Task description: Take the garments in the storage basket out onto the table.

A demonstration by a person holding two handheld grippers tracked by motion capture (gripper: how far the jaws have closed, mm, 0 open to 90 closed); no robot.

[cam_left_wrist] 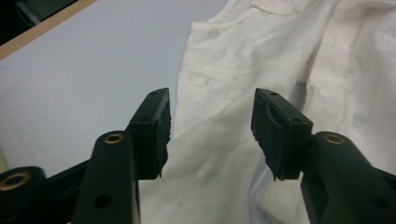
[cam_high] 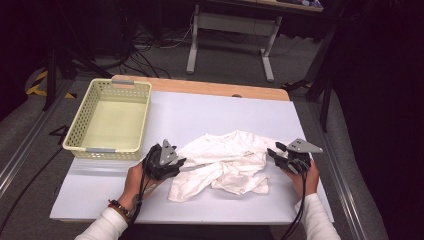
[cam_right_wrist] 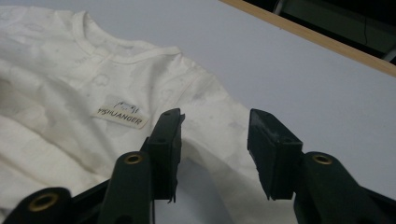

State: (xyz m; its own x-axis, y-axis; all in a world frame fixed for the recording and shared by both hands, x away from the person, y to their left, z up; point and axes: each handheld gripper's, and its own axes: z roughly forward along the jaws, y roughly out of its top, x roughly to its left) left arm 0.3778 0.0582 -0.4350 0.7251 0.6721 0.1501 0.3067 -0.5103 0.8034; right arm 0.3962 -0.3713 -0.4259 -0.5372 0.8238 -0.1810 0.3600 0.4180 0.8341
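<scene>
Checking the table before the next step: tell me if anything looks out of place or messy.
The white shirt lies crumpled rather than flat: its lower part is bunched into folds near the front of the table. Both the left gripper and the right gripper stand open at its edges. The basket sits straight and empty.

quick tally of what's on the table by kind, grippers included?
White shirt: 1
Yellow basket: 1
Grippers: 2, the left gripper and the right gripper, both with jaws apart and no cloth pinched
Total: 4
</scene>
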